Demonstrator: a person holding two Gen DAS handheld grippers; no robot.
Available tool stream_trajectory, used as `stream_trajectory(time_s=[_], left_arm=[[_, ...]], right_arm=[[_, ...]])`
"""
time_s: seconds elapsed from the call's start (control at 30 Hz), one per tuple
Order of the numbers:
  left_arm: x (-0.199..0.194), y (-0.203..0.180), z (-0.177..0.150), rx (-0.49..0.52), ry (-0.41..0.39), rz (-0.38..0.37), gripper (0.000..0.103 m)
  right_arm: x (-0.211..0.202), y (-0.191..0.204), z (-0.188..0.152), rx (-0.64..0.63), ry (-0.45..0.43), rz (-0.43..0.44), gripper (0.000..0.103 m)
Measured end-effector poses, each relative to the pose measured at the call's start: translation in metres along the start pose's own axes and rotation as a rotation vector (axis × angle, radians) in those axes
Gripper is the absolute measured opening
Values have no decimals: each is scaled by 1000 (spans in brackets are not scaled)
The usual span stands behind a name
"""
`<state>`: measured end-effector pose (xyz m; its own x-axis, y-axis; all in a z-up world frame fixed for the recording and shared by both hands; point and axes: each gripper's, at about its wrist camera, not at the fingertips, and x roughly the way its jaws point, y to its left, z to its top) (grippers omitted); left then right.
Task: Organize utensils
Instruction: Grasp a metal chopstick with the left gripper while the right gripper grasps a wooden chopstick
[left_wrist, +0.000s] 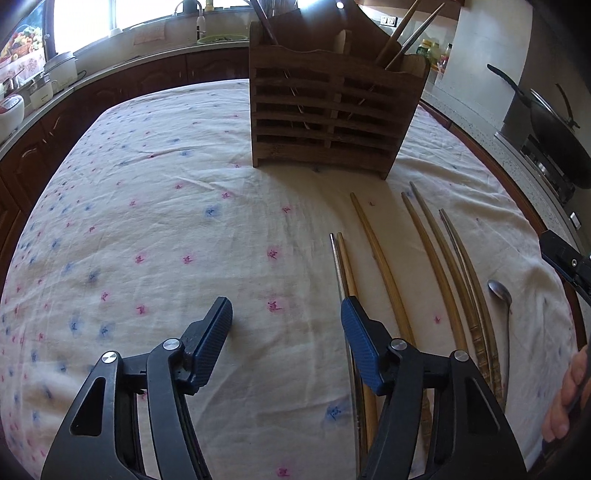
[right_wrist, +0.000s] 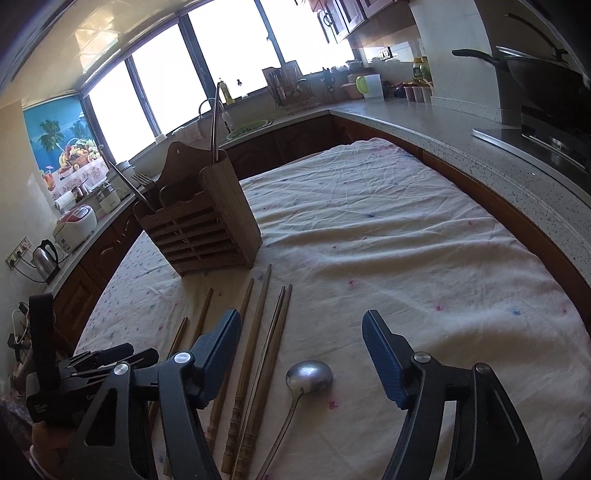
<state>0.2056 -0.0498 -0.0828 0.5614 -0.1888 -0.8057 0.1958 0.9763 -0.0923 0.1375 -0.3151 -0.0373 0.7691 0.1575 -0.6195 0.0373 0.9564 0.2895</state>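
On my desk lie seven chopsticks (left_wrist: 376, 254): six wooden and one metal (left_wrist: 341, 269). There is one spoon (right_wrist: 308, 373) and one wooden holder (left_wrist: 332, 110) with several utensils standing in it.

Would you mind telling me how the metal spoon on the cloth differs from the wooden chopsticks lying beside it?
The metal spoon is grey and shiny; the wooden chopsticks are brown and matt. The spoon ends in a rounded bowl on a thin handle; the chopsticks are straight sticks, some with ridged ends. There is one spoon, but several chopsticks. Both lie flat on the flowered tablecloth, pointing roughly towards the wooden utensil holder.
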Motion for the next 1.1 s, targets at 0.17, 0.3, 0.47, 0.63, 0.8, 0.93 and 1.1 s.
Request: stream_trajectory(time_s=[0.17, 0.3, 0.47, 0.63, 0.8, 0.93, 1.1], left_arm=[[4, -5, 4, 11, 7, -16, 60], [8, -13, 6, 61, 4, 12, 59], [11, -21, 6, 109, 0, 33, 53], [9, -5, 10, 72, 7, 11, 29], [11, 1, 14, 46, 15, -16, 28], [13, -2, 16, 56, 6, -8, 28], [17, -7, 19, 67, 1, -3, 29]], right_arm=[[6, 0, 0, -2, 17, -2, 63], [11, 2, 0, -5, 32, 1, 59], [21, 7, 0, -13, 60, 2, 56], [46, 16, 2, -55, 130, -9, 31], [73, 19, 5, -80, 197, -45, 24], [90, 27, 5, -116, 237, -57, 22], [98, 33, 12, -139, 238, -84, 21]])
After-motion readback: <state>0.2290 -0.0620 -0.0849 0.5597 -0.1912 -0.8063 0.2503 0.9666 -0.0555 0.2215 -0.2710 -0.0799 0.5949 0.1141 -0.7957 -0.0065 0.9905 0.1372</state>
